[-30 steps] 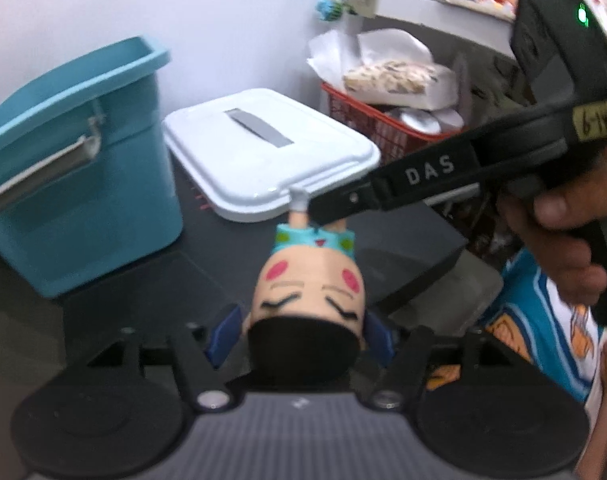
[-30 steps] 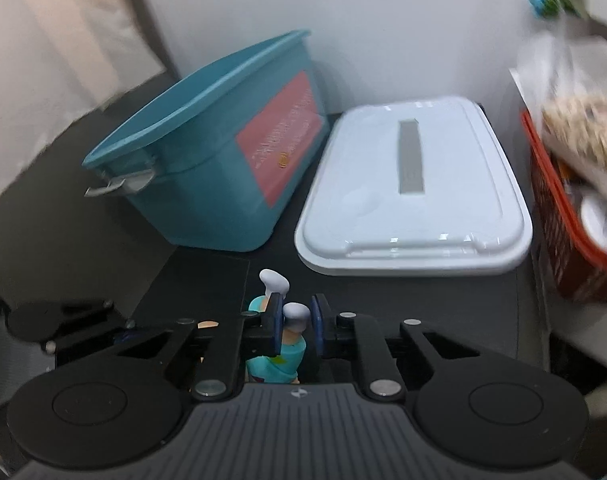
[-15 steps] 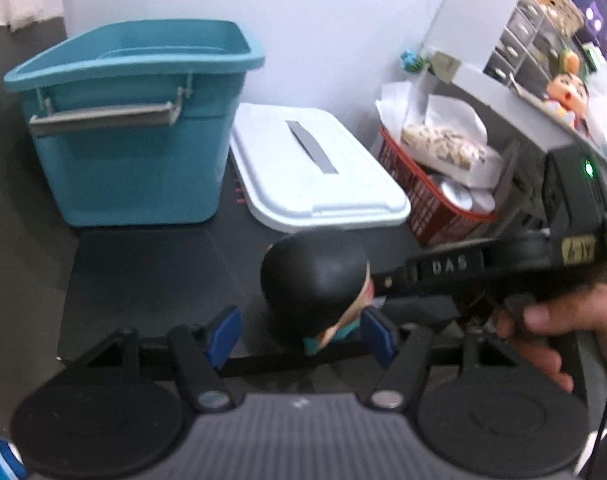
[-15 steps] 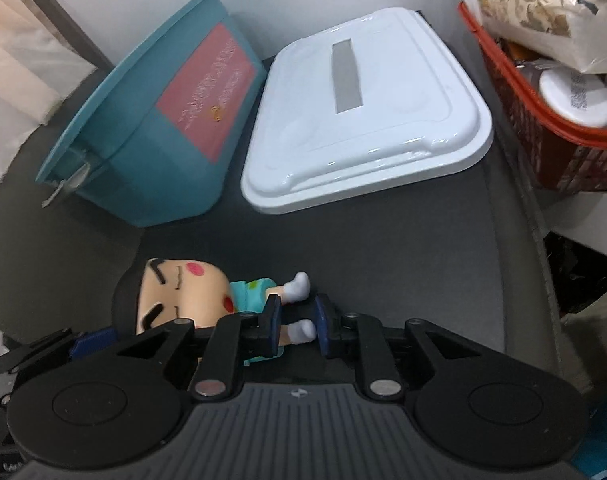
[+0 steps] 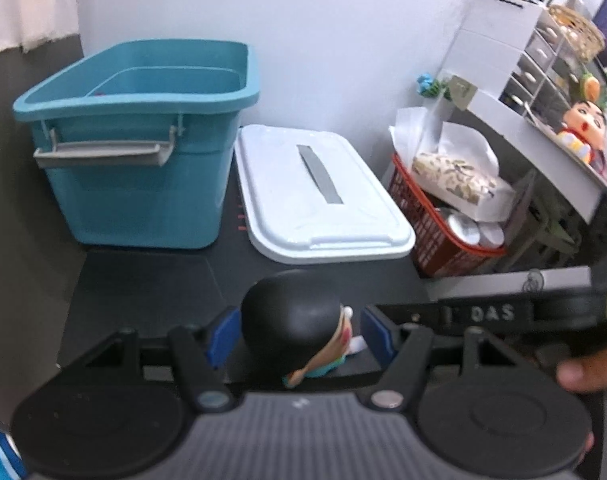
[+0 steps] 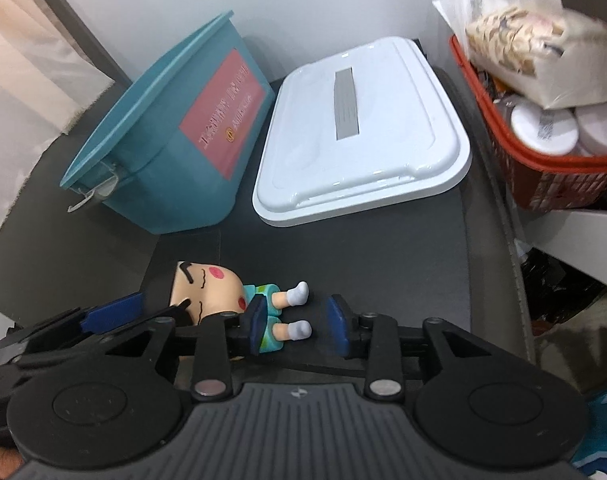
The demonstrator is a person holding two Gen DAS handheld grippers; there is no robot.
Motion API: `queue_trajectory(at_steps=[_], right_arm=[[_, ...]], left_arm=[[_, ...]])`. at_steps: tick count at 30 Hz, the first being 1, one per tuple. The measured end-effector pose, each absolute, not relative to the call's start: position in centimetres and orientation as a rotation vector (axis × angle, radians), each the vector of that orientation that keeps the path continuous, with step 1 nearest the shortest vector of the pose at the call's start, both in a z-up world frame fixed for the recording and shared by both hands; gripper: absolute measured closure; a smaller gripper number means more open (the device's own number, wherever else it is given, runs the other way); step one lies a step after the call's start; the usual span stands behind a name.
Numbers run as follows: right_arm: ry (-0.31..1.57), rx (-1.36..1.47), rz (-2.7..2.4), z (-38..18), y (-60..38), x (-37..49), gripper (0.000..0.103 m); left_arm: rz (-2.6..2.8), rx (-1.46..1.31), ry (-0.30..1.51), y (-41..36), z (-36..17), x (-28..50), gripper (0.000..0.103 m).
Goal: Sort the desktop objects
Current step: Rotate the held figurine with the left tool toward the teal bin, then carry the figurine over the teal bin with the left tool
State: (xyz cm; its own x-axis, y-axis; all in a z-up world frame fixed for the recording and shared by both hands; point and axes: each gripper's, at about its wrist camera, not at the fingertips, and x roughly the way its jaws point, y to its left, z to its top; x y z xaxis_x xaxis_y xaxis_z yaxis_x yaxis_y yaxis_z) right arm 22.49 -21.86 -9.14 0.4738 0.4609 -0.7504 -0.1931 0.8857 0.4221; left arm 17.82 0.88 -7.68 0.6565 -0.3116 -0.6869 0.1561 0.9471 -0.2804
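Dark desk (image 6: pixel 403 248), teal bin (image 6: pixel 175 148), white lid (image 6: pixel 363 128), doll (image 6: pixel 223 292) lying flat

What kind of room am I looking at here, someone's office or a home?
Probably a home desk corner or hobby workspace: a dark desk against a white wall, a white drawer organiser with a cartoon figurine beside it, and a red basket of packaged goods.

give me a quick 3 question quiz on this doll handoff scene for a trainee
1. True or false: the right gripper is shut on the doll.
2. What lies directly beside the teal bin? A. white lid B. red basket C. drawer unit
3. Fill in: the doll's head sits between the fingers of the ____ gripper.

Key: 1 false, its jaws are open around the legs. 2 A, the white lid. 3 left.
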Motion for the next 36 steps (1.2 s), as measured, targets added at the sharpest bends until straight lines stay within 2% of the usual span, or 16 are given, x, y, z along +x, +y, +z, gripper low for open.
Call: queue_trajectory(at_steps=[5, 21, 24, 36], right_arm=[[0.950, 0.234, 0.388, -7.9, -22.1, 22.0, 0.058], [0.921, 0.300, 0.415, -6.6, -24.6, 21.1, 0.058], [0.922, 0.309, 0.426, -6.7, -24.6, 21.1, 0.058], [0.899, 0.335, 0.481, -6.2, -24.2, 20.7, 0.058]], left_arm=[[-0.212, -0.221, 0.820, 0.3, -8.3, 18.3, 0.034], [-0.145, -0.255, 0.789, -0.6, -9.8, 19.3, 0.035], [-0.155, -0.236, 0.779, -0.9, -9.3, 19.1, 0.039], [-0.138, -0.157, 0.734, -0.2, -5.6, 18.0, 0.039]])
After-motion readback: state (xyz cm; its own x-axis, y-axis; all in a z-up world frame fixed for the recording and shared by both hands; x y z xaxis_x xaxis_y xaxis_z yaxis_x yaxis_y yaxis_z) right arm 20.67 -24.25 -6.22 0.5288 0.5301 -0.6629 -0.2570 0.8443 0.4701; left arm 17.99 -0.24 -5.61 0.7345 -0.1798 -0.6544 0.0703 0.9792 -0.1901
